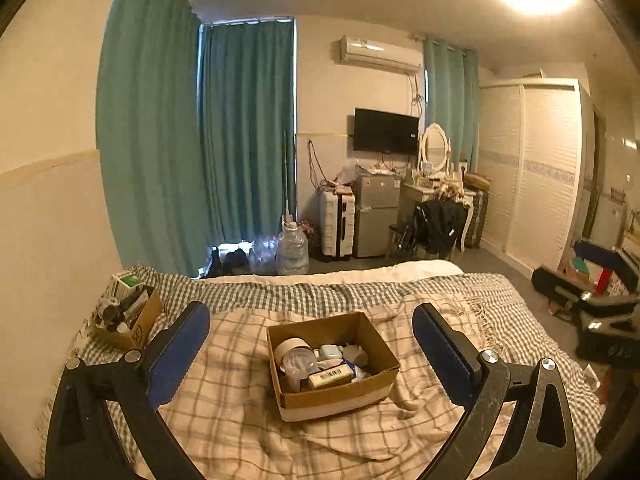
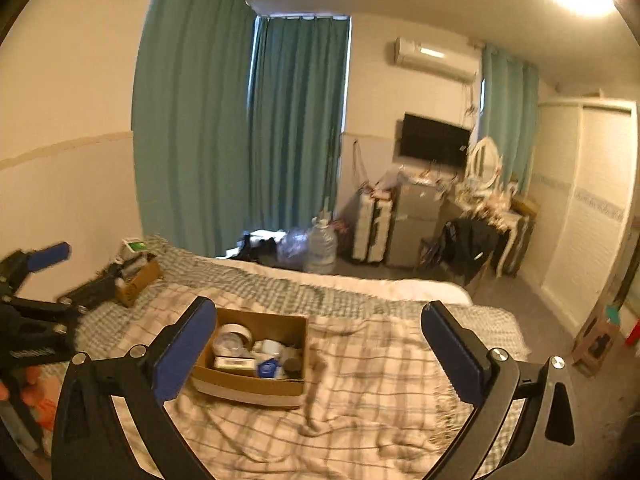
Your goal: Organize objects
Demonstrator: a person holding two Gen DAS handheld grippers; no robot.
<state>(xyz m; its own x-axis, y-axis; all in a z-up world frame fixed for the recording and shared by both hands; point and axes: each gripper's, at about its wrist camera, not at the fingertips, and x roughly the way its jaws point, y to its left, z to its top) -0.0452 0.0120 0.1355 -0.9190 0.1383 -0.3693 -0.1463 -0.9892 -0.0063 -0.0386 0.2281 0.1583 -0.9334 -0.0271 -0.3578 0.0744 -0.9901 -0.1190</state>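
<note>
An open cardboard box (image 1: pixel 340 394) sits on the checked blanket in the middle of the bed, holding a round white jar (image 1: pixel 294 348), a barcoded carton (image 1: pixel 330 376) and other small items. It also shows in the right wrist view (image 2: pixel 248 386), lower left. My left gripper (image 1: pixel 312 352) is open and empty, raised above the bed with the box between its blue pads. My right gripper (image 2: pixel 320 352) is open and empty, to the right of the box. A second cardboard box (image 1: pixel 138 320) crammed with items sits at the bed's far left corner.
The bed (image 1: pixel 240 420) ends at a white mattress edge. Beyond it stand a water jug (image 1: pixel 292 250), a suitcase (image 1: pixel 338 224), a small fridge (image 1: pixel 376 216), a dressing table with a chair, and a wardrobe (image 1: pixel 536 168). Boxes lie on the floor at right.
</note>
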